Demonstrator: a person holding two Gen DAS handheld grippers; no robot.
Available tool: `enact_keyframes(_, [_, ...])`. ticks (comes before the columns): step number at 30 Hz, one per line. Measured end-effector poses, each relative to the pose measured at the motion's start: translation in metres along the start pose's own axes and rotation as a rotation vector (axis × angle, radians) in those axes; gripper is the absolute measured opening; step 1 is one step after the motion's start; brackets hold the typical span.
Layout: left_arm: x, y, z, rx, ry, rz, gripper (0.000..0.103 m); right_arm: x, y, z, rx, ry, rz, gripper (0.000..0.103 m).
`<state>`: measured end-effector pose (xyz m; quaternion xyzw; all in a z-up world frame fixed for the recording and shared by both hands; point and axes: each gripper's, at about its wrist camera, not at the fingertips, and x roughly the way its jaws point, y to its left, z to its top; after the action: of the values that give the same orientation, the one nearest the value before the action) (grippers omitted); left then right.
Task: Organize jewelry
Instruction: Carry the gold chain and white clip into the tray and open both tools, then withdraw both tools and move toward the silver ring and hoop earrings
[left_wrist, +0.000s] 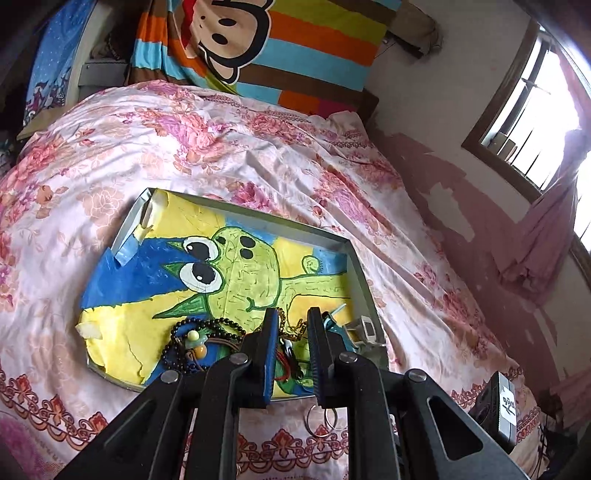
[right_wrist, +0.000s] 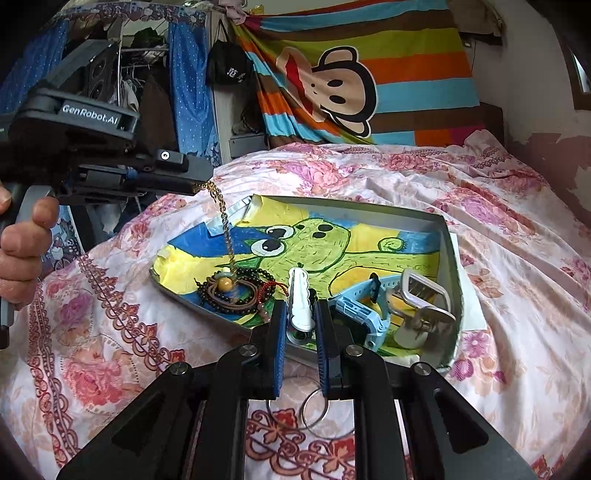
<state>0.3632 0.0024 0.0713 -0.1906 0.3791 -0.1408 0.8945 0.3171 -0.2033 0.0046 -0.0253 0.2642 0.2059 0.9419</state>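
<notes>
A shallow box lid (right_wrist: 452, 258) with a green cartoon drawing lies on the bed. In it lie black bead bracelets (right_wrist: 236, 291), a red cord bracelet (right_wrist: 267, 290), a white hair clip (right_wrist: 300, 299), a light blue watch (right_wrist: 364, 308) and a silver clasp (right_wrist: 424, 295). My left gripper (right_wrist: 201, 184) is shut on a gold chain (right_wrist: 223, 218), which hangs down to the beads. In the left wrist view that chain (left_wrist: 291, 325) shows between its fingers (left_wrist: 269, 343). My right gripper (right_wrist: 300, 325) is open, its jaws on either side of the hair clip.
Two metal rings (right_wrist: 308, 410) lie on the floral bedsheet (right_wrist: 110, 369) below the lid's near edge. A striped monkey pillow (right_wrist: 351, 81) stands at the headboard. A window (left_wrist: 524, 110) and wall are at the right. A wardrobe (right_wrist: 147, 92) stands at the left.
</notes>
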Motion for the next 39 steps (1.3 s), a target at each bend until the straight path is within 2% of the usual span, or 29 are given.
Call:
enact_keyframes(6, [0.03, 0.025, -0.022, -0.026, 0.06, 0.028, 0.015, 0.022, 0.005, -0.006, -0.045, 0.076, -0.032, 0.013])
enact_keyframes(8, [0.04, 0.033, -0.032, -0.02, 0.086, 0.063, 0.015, 0.026, 0.005, -0.008, -0.051, 0.097, -0.038, 0.013])
enact_keyframes(17, [0.061, 0.059, -0.048, -0.075, 0.173, 0.136, 0.016, 0.028, 0.006, -0.008, -0.064, 0.101, -0.059, 0.013])
enact_keyframes(21, [0.059, 0.058, -0.05, -0.06, 0.173, 0.154, 0.018, 0.028, 0.006, -0.008, -0.065, 0.101, -0.061, 0.014])
enact_keyframes(22, [0.057, 0.057, -0.05, -0.055, 0.167, 0.152, 0.023, 0.027, 0.006, -0.008, -0.064, 0.102, -0.064, 0.014])
enact_keyframes(24, [0.049, 0.056, -0.052, -0.054, 0.141, 0.146, 0.041, 0.023, 0.005, -0.008, -0.063, 0.105, -0.074, 0.014])
enact_keyframes(25, [0.042, 0.055, -0.052, -0.057, 0.117, 0.148, 0.063, 0.021, 0.005, -0.007, -0.058, 0.106, -0.078, 0.014])
enact_keyframes(26, [0.036, 0.054, -0.052, -0.059, 0.094, 0.153, 0.077, 0.017, 0.004, -0.007, -0.051, 0.105, -0.083, 0.014])
enact_keyframes(29, [0.016, 0.047, -0.055, -0.038, 0.039, 0.161, 0.083, 0.001, 0.001, -0.004, -0.021, 0.086, -0.1, 0.017])
enact_keyframes(31, [0.005, 0.041, -0.059, -0.015, 0.012, 0.17, 0.092, -0.014, -0.001, -0.002, -0.003, 0.063, -0.106, 0.031])
enact_keyframes(32, [-0.002, 0.036, -0.062, 0.003, -0.01, 0.175, 0.097, -0.024, -0.001, -0.001, 0.007, 0.042, -0.108, 0.041])
enact_keyframes(33, [-0.009, 0.032, -0.064, 0.019, -0.03, 0.179, 0.099, -0.035, -0.002, 0.001, 0.019, 0.017, -0.105, 0.046])
enact_keyframes(34, [-0.016, 0.027, -0.067, 0.039, -0.054, 0.185, 0.103, -0.043, -0.003, 0.003, 0.032, -0.001, -0.103, 0.047])
enact_keyframes(36, [-0.032, 0.017, -0.072, 0.079, -0.1, 0.195, 0.103, -0.06, -0.004, 0.006, 0.058, -0.029, -0.103, 0.048])
enact_keyframes(37, [-0.041, 0.011, -0.075, 0.1, -0.12, 0.198, 0.103, -0.071, -0.004, 0.006, 0.066, -0.047, -0.108, 0.052])
enact_keyframes(39, [-0.059, 0.001, -0.081, 0.145, -0.16, 0.206, 0.103, -0.09, -0.003, 0.005, 0.074, -0.082, -0.115, 0.068])
